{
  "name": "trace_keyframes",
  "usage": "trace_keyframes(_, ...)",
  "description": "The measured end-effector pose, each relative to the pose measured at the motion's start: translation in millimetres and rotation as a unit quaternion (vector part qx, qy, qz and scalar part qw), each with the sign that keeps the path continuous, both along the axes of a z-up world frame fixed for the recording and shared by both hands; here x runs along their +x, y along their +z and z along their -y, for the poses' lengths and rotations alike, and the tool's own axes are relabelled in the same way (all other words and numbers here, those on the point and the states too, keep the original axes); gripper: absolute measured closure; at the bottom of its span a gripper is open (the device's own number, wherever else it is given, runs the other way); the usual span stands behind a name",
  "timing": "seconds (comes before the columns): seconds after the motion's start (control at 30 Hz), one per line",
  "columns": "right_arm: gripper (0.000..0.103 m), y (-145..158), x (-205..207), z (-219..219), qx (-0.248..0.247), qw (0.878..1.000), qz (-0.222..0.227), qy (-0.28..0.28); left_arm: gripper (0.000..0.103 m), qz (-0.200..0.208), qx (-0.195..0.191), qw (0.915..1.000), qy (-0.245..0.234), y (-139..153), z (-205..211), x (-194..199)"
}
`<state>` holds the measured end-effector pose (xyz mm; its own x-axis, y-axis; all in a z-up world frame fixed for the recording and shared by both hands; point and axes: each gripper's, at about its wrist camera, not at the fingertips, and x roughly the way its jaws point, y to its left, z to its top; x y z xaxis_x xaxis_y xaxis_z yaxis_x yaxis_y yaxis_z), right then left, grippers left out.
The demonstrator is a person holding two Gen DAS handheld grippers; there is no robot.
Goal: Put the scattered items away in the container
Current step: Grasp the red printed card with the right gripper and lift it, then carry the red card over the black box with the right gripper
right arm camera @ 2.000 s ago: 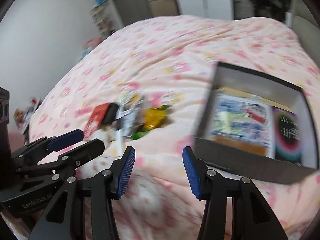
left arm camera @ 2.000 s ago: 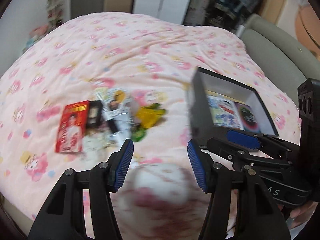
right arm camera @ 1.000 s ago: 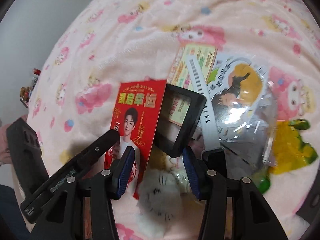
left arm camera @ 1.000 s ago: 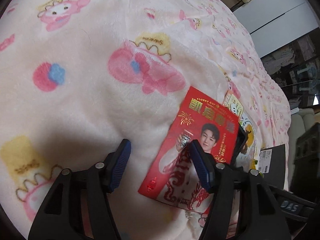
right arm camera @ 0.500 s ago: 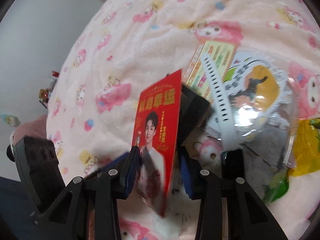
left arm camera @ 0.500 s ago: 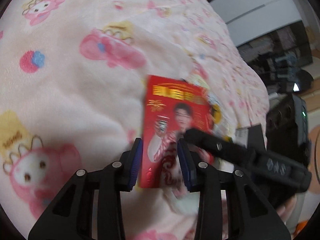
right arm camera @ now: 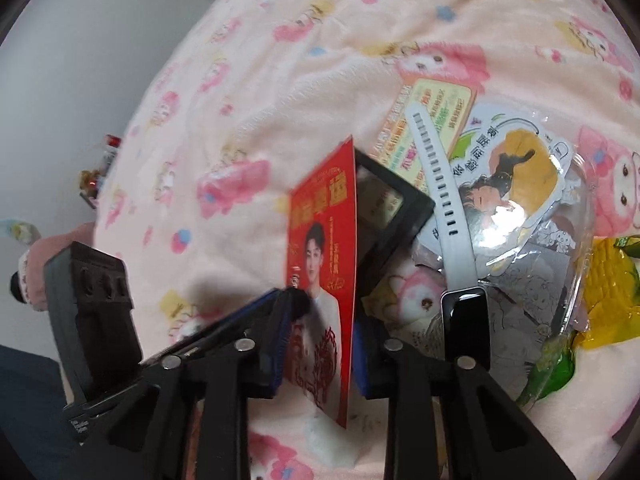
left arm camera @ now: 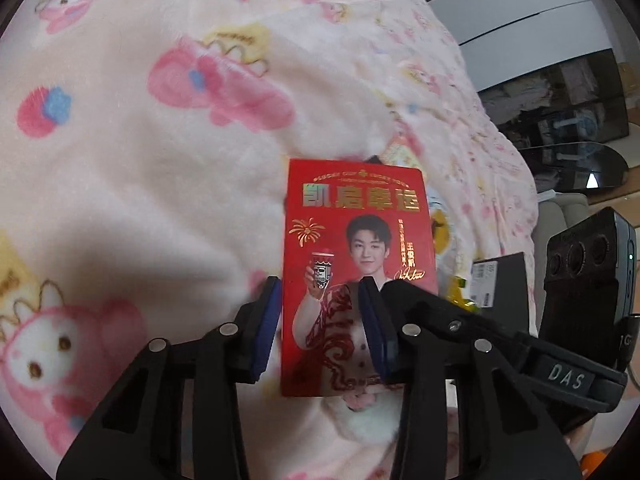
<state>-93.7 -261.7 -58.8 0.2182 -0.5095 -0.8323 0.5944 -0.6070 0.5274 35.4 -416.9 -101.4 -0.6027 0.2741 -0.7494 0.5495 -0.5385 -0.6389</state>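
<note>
The blanket (left arm camera: pixel 140 184) fills both views, and the loose items are seen heaped on it: a watch (right arm camera: pixel 440 200), a black frame (right arm camera: pixel 394 208), a sticker pack (right arm camera: pixel 516 184) and a yellow wrapper (right arm camera: pixel 612 280), all still outside the box. Only a corner of the box (left arm camera: pixel 502 284) is shown, at the right of the left view, beyond the heap and partly hidden by the right gripper's body.

The card (left arm camera: pixel 356 248) is tipped up on its short edge, clear of the heap, with its long axis along the line in which both grippers point.

The card is met edge-on by the right gripper (right arm camera: pixel 320 332). Its jaws have just been closing with the card between them, and they stand narrow. Whether the pads press the card cannot be told.

The card is met face-on by the left gripper (left arm camera: pixel 320 312). Its jaws have just been opening a little and stand apart. One pad lies at the card's left edge, the other in front of its face, so the card is not clamped across.

The coming move is judged to turn on the box lying to the right. The right hand is the nearer, and the card would be carried that way.
</note>
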Motion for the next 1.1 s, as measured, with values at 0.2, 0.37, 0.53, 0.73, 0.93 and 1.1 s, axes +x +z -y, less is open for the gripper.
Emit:
trace_keyframes(0.2,0.094,35,11,-33,-0.055,0.998,-0.011,0.007,0.068,-0.056,0.024,0.9976,-0.033,37,-23,6)
trace_keyframes(0.37,0.095,71,12,-88,-0.086,0.995,-0.036,-0.019,0.071,-0.082,0.004,0.9928,-0.088,76,-71,-9)
trace_keyframes(0.53,0.095,110,4,-150,-0.11,0.99,-0.07,-0.057,0.071,-0.117,0.009,0.9828,-0.143,108,-121,-29)
trace_keyframes(0.73,0.095,141,-6,-228,-0.103,0.985,-0.105,-0.089,0.071,-0.131,0.01,0.968,-0.214,132,-194,-66)
trace_keyframes(0.93,0.095,149,-26,-315,-0.08,0.983,-0.13,-0.105,0.071,-0.119,0.018,0.9494,-0.29,134,-287,-106)
trace_keyframes(1.1,0.095,143,-62,-389,-0.071,0.979,-0.13,-0.139,0.072,-0.107,0.013,0.9364,-0.334,134,-355,-143)
